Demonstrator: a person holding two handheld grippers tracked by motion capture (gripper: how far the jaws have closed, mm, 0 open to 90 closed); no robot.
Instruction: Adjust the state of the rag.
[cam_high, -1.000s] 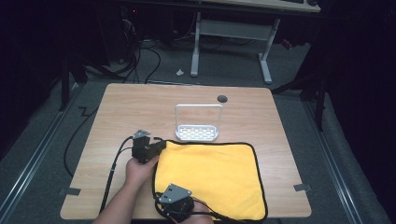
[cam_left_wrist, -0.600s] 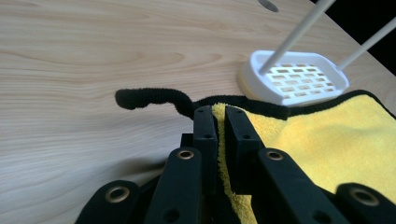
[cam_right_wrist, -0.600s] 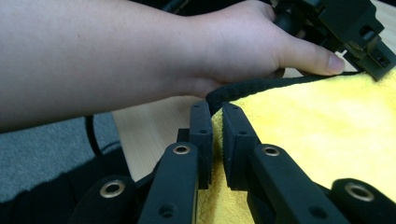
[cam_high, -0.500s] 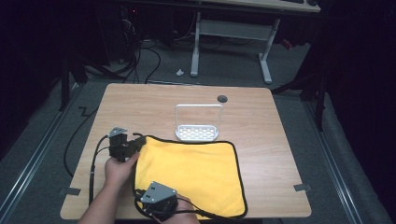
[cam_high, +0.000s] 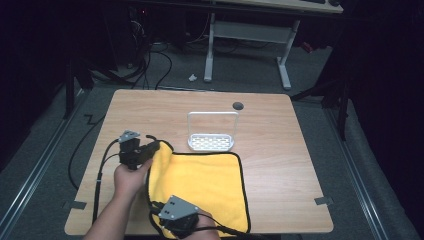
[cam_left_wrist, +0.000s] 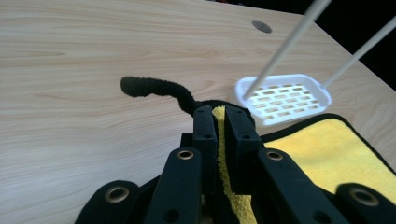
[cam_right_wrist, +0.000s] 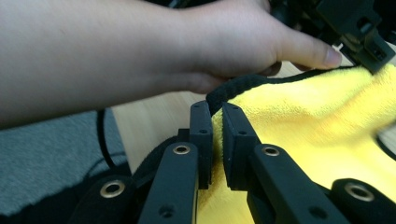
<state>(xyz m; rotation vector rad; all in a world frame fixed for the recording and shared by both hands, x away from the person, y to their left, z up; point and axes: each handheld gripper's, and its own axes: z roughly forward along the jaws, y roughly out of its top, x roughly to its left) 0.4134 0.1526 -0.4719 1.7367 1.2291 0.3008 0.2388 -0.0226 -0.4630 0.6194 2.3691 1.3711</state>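
A yellow cloth (cam_high: 207, 185) with a black hem lies spread on the wooden table (cam_high: 280, 150), towards its front left. My left gripper (cam_high: 156, 146) is shut on the cloth's far left corner; in the left gripper view the yellow cloth (cam_left_wrist: 221, 140) is pinched between the jaws of the left gripper (cam_left_wrist: 220, 122), and the black hem (cam_left_wrist: 154, 88) curls out ahead. My right gripper (cam_high: 159, 207) is shut on the near left corner at the table's front edge. In the right gripper view its jaws clamp the cloth (cam_right_wrist: 299, 121) at the right gripper (cam_right_wrist: 217, 122).
A white perforated tray with a tall wire handle (cam_high: 212, 141) stands just behind the cloth. A dark round hole (cam_high: 238, 105) sits near the table's far edge. Bare wood extends to the right. Black cables (cam_high: 100, 170) trail off the left side. The person's hand (cam_right_wrist: 201, 42) crosses the right gripper view.
Both grippers have pulled the cloth leftward across the table, away from the right side. The left gripper has also drifted left, and the right gripper has followed along the front edge.
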